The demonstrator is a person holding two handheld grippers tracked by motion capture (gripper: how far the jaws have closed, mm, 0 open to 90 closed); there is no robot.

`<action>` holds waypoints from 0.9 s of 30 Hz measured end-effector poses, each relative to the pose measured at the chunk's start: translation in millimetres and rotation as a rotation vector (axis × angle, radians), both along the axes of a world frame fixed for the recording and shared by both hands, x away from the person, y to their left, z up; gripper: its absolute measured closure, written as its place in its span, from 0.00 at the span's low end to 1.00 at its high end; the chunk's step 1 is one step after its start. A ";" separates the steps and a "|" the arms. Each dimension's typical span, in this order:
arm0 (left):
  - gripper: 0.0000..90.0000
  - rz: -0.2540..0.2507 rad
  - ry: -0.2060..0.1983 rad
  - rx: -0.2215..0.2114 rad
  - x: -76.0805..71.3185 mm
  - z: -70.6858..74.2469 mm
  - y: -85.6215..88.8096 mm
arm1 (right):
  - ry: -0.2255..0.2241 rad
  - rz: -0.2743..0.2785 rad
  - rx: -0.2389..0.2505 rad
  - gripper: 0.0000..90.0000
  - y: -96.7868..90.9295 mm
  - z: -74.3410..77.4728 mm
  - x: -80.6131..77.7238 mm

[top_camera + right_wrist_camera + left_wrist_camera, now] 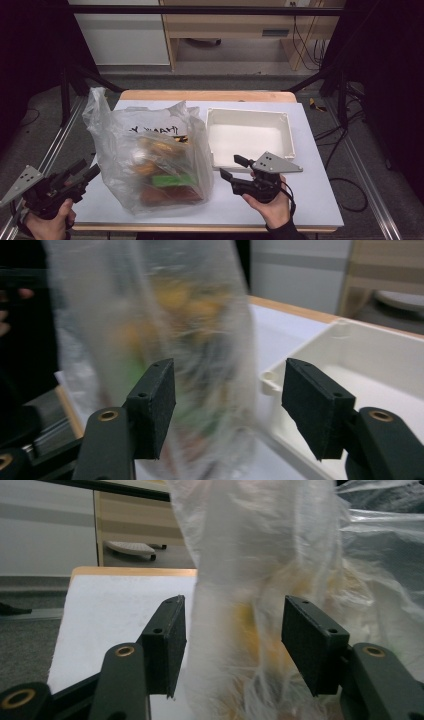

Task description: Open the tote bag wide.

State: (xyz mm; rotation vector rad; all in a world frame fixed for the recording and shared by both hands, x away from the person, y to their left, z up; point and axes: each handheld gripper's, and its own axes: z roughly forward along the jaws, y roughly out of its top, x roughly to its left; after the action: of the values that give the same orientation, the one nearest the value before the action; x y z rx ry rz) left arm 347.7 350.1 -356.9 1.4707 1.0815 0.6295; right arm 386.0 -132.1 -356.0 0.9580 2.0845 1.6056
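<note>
White sheeting covers the table (pixel 310 200), whose wooden edge shows at the far side, and dark frame rails run down both flanks. Beyond, in the upper part of the frame, stand pale cabinets and a wooden desk with cables hanging down.

A translucent plastic bag (pixel 150 150) of packaged food stands at centre-left, just beside an empty white tray (pixel 250 132) at centre. The left hand-held gripper (pixel 85 175) sits at the lower left with its jaws apart, the bag's film between them in its own view. The right hand-held gripper (pixel 231 167), lower centre, is also apart, pointing at the bag's side with the tray's near rim close by.

Risks, as I judge them: thin film may slip or tear if pinched alone; the loose bag could topple and spill; the right jaws could knock the tray's rim when closing.
</note>
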 end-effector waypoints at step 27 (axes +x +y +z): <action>0.99 -0.148 0.143 0.154 -5.3 -31.9 -32.1 | 0.019 0.156 -0.088 1.00 48.0 -17.8 -7.5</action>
State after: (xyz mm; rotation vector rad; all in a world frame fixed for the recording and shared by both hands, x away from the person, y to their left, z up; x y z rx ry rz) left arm 342.3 318.0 -388.8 1.7339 1.0403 0.5182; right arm 378.6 -84.1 -373.8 0.8020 2.2726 1.5683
